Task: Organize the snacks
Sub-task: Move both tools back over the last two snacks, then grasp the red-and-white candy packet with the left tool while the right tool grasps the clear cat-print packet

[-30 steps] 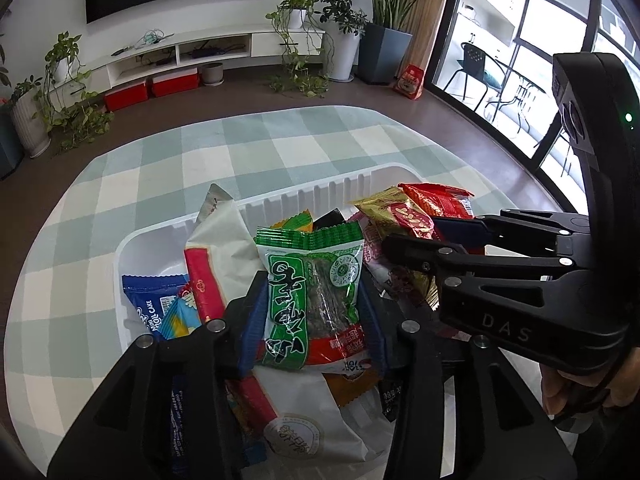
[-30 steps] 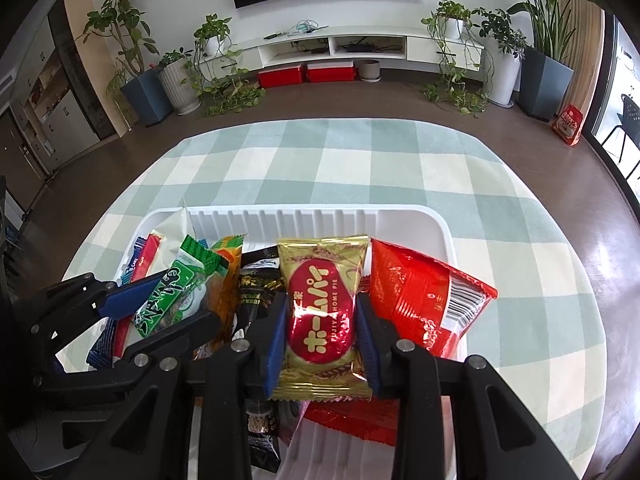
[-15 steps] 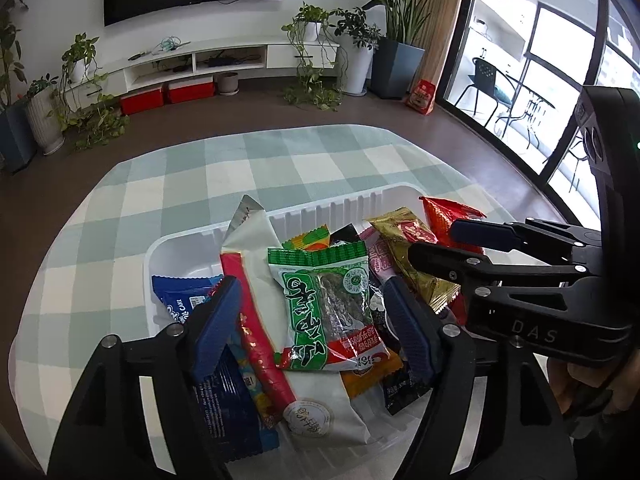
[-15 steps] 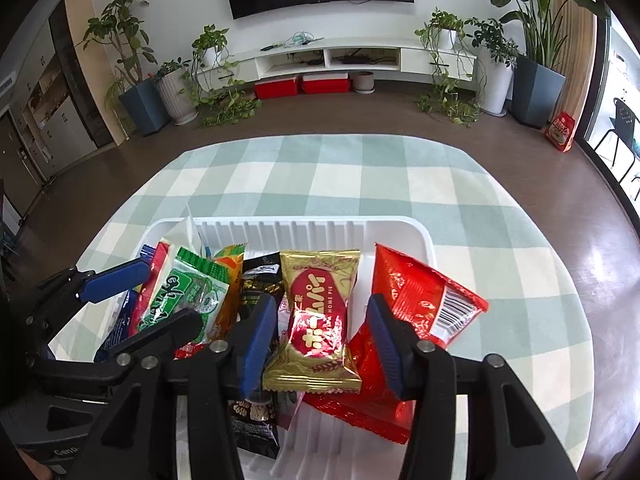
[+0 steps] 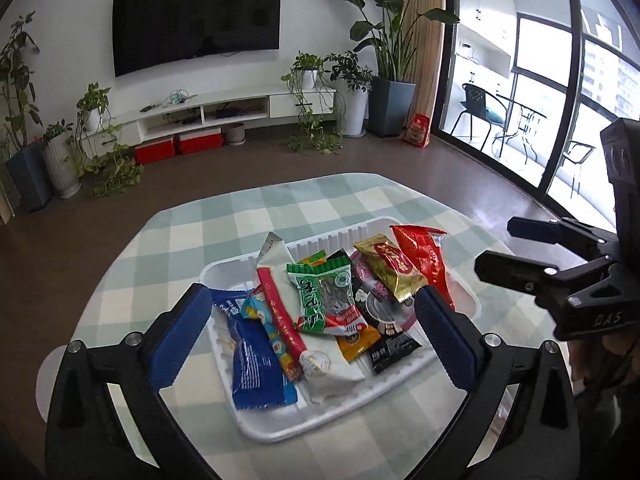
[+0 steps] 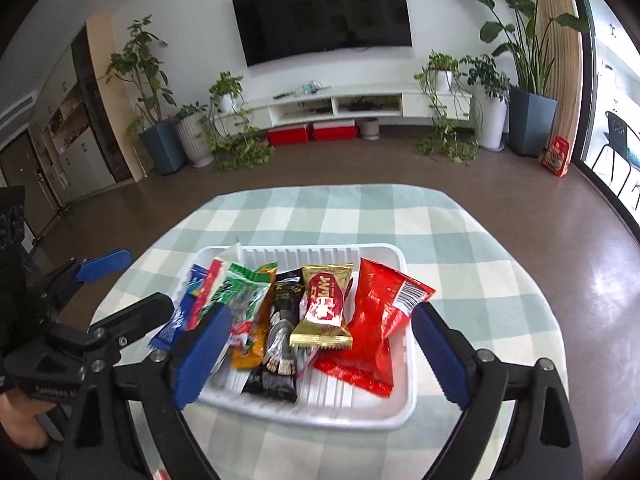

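A white ribbed tray [image 5: 280, 430] [image 6: 384, 252] on the checked tablecloth holds several snack packets side by side. Among them are a green packet [image 5: 324, 300] [image 6: 236, 292], a gold packet with a red oval [image 5: 390, 270] [image 6: 324, 304], a red bag [image 5: 426, 264] [image 6: 380, 320] and a blue packet [image 5: 252, 356]. My left gripper [image 5: 310, 338] is open and empty, raised above the tray's near side. My right gripper [image 6: 320, 354] is open and empty, also raised above the tray. Each gripper shows in the other's view, at the right [image 5: 520, 250] and at the left [image 6: 120, 284].
The round table has a green and white checked cloth [image 6: 460, 240]. The floor around it is brown. A TV wall, a low white cabinet [image 6: 340, 106] and potted plants stand far behind. Glass doors are at the right [image 5: 540, 100].
Both grippers let go of their packets, the left the green one and the right the gold one. Both opened wide and pulled back and up from the tray. The packets lie in the tray.
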